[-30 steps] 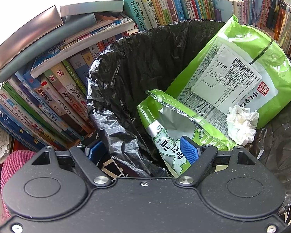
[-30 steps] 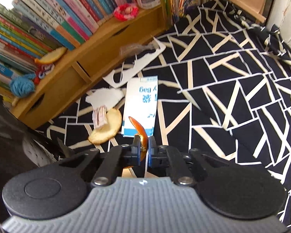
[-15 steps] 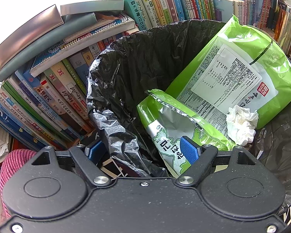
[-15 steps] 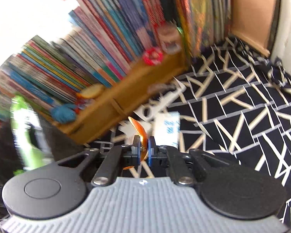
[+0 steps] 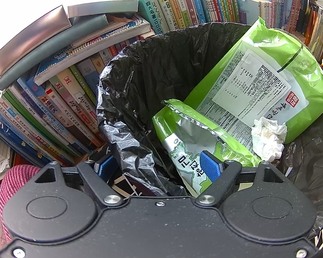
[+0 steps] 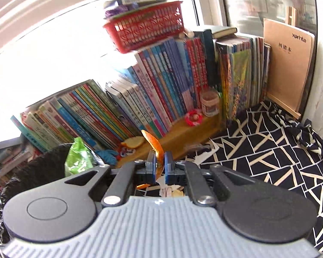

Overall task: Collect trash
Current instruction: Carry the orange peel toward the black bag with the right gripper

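Orange peel [image 6: 154, 145] lifted — bin [image 6: 38, 167] now visible.

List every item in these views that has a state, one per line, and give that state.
left gripper: straddling the bin liner rim
right gripper: shut on orange peel
bin liner: open, part filled
small green packet: torn open
tissue: crumpled, in bin
large green packet: leaning in bin

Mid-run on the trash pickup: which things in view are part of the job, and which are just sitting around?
Part of the job:
- orange peel, pinched in the right gripper
- bin liner, held at its rim by the left gripper
- green snack bags
- crumpled tissue

Just lying about:
- books
- red basket
- small jar
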